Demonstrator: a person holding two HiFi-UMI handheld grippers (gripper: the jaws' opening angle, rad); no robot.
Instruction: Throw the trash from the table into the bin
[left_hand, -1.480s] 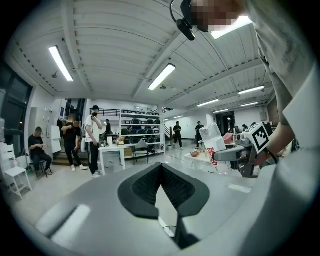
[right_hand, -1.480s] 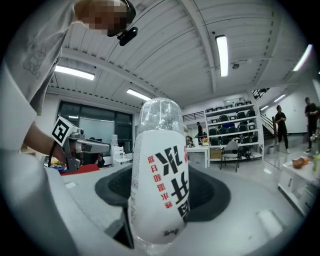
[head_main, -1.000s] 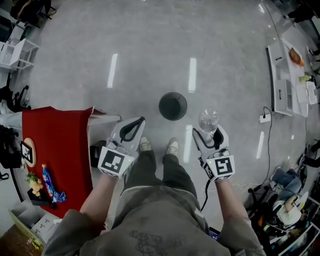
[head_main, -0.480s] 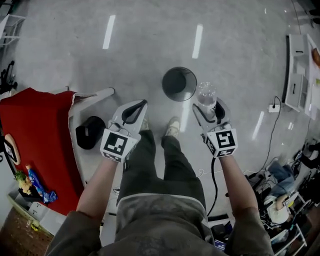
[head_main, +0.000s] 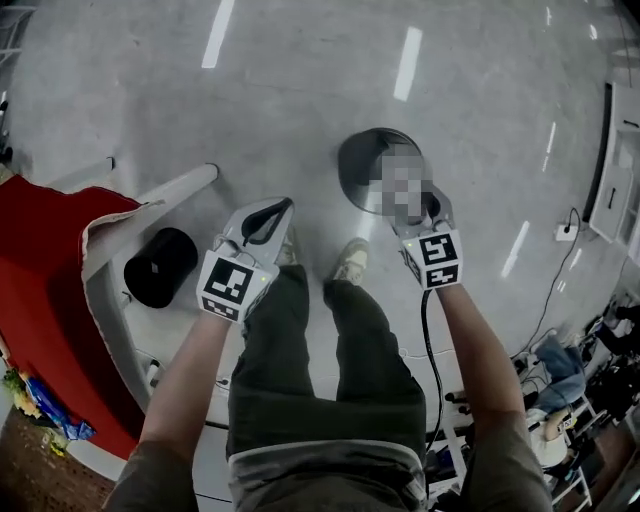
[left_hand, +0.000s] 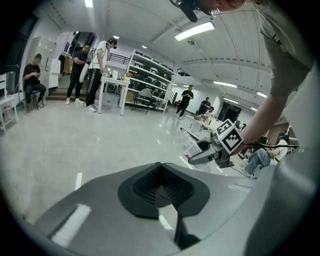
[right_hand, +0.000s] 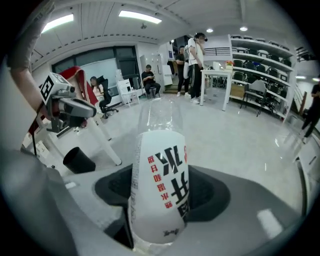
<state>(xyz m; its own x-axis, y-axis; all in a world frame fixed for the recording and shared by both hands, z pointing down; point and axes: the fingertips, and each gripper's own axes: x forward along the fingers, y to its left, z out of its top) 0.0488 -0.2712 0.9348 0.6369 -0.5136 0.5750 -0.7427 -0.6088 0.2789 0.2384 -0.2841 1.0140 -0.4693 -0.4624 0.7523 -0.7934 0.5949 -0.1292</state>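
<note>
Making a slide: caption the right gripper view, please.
Right gripper shut on a clear plastic bottle with a white label.

The glossy grey floor (head_main: 300, 90) carries 1 dark round bin (head_main: 355, 172), standing open just ahead of the person's 2 shoes (head_main: 350, 262). A smaller black cylindrical container (head_main: 158, 267) stands beside a white leg (head_main: 165, 192) of the table (head_main: 105, 300). The tabletop's red cloth (head_main: 40, 270) holds a blue packet (head_main: 45, 420) at its edge.
</note>
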